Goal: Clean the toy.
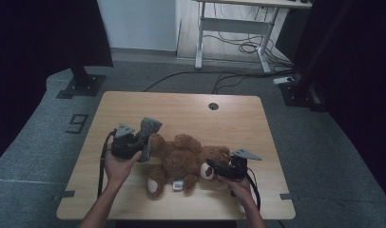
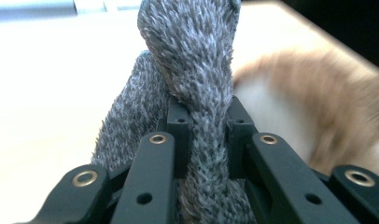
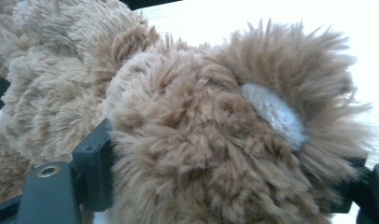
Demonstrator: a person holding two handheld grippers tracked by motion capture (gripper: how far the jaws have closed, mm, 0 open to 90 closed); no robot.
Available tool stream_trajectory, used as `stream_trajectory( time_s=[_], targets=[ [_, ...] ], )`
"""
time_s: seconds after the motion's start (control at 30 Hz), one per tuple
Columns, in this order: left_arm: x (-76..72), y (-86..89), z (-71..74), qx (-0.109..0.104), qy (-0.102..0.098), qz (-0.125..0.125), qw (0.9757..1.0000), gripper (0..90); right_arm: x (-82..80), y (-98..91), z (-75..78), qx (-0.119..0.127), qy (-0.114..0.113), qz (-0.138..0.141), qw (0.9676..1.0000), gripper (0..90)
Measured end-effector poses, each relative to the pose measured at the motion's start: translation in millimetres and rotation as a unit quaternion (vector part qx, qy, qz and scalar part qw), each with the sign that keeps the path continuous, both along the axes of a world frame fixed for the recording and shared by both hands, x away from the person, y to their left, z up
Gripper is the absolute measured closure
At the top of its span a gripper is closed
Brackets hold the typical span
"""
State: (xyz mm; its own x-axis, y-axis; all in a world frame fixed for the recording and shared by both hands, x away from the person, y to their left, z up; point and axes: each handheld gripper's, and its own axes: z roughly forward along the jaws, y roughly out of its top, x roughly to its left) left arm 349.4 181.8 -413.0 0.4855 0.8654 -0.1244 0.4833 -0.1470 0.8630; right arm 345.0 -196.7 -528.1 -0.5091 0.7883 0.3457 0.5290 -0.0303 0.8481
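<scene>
A brown teddy bear [image 1: 181, 159] lies on its back just below the middle of the high view, on the wooden table [image 1: 134, 107], with its head toward the lower right of the frame and its legs toward the left and the bottom. A small white tag [image 1: 178, 185] shows at its lower side.

The left gripper [image 1: 142, 142], at centre left in the high view, has its jaws clamped on a grey knitted sock [image 2: 197, 74]. In the left gripper view the fabric is pinched into a narrow fold between the two black jaws and rises up the middle of the frame, with the bear's fur a blur at the right. The sock stands just beside one of the bear's feet; whether it is partly on the foot I cannot tell.

The right gripper [image 1: 215, 167], at lower right in the high view, holds the bear's head. In the right gripper view the jaws stand wide at the bottom corners with fur pressed between them, and a round ear [image 3: 276, 112] with a pale lining sits at the right.

The bear looks light, soft and squashy. It will give under pressure rather than slip, so a wide grip on the head or body should hold it steady, while a limb would bend away. The sock is thin, limp and stretchy, best taken at the cuff edge so the opening can be spread. Neither is fragile.

There are no containers on the table.
</scene>
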Motion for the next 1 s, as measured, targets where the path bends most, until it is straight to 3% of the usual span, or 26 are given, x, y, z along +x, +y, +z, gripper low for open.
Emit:
stream_trajectory(
  time_s=[0.13, 0.2, 0.3, 0.4, 0.53, 0.67, 0.77, 0.8, 0.83, 1.0],
  targets=[
    [-10.0, -22.3, 24.8, -0.005, -0.041, -0.028, 0.9988, 76.8, -0.1, 0.1, 0.0, 0.000, 0.000, 0.000, 1.0000, 19.5],
    [-12.7, -39.6, 31.6, -0.004, -0.046, -0.054, 0.9975, 76.6, 0.0, 0.0, 0.0, 0.000, 0.000, 0.000, 1.0000, 19.5],
    [-12.4, -64.5, 30.5, -0.001, -0.037, -0.086, 0.9956, 76.6, 0.2, -0.1, -0.1, -0.001, -0.001, 0.000, 1.0000, 19.5],
    [-9.6, -95.6, 20.2, 0.008, -0.014, -0.116, 0.9931, 76.5, 0.1, -0.3, 0.0, -0.002, -0.001, 0.002, 1.0000, 19.5],
    [-0.4, -135.6, -5.7, 0.024, 0.025, -0.145, 0.9888, 76.3, -0.1, -0.1, -0.1, 0.000, -0.001, 0.001, 1.0000, 19.5],
    [8.1, -157.6, -31.9, 0.036, 0.057, -0.151, 0.9862, 76.3, 0.0, -0.2, -0.2, 0.000, -0.001, 0.001, 1.0000, 19.5],
    [10.7, -160.8, -49.6, 0.058, 0.064, -0.145, 0.9857, 76.5, -0.1, -0.3, -0.1, 0.001, 0.000, 0.001, 1.0000, 19.5],
    [10.9, -157.6, -52.4, 0.050, 0.064, -0.143, 0.9863, 76.7, 0.0, -0.3, -0.2, 0.001, 0.000, 0.002, 1.0000, 19.5],
    [10.9, -152.8, -53.2, 0.038, 0.066, -0.142, 0.9869, 76.9, 0.0, -0.2, -0.2, 0.001, 0.000, 0.002, 1.0000, 19.5],
    [7.1, -135.1, -47.0, 0.038, 0.057, -0.132, 0.9889, 77.1, -0.4, 0.2, 0.1, -0.001, -0.001, 0.003, 1.0000, 19.5]
  ],
)
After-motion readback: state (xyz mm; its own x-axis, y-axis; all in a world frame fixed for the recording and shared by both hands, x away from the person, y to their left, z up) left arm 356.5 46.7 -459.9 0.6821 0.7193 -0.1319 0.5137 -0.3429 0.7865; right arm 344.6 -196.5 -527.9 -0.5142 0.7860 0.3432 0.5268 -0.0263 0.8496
